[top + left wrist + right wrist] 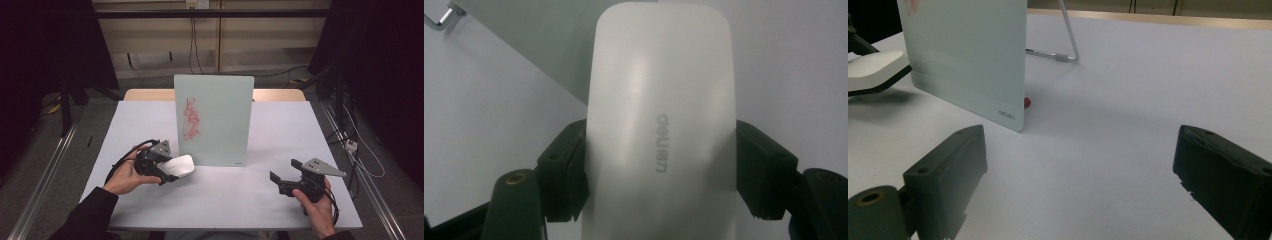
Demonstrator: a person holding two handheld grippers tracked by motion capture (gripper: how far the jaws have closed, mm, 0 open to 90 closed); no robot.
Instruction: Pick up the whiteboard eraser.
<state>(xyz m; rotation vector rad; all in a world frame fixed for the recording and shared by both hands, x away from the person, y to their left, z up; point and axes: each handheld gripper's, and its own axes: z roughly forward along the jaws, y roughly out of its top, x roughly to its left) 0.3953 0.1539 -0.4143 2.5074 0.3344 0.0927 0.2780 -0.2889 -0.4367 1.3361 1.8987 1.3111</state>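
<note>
Eraser [659, 130] clamped in left tongs [167, 170]

The high view is looking forward and down over the whole table [280, 200], the left gripper view is sitting close along its jaws, and the right gripper view is skimming low across the tabletop, all three sharing the upright glass board [215, 120] [539, 45] [968, 55].

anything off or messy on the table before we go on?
Nothing spilled or damaged. The glass board stands upright on its metal stand, with red scribbles on its left half. The left tongs hold a white eraser; a small red object lies behind the board's corner.
</note>
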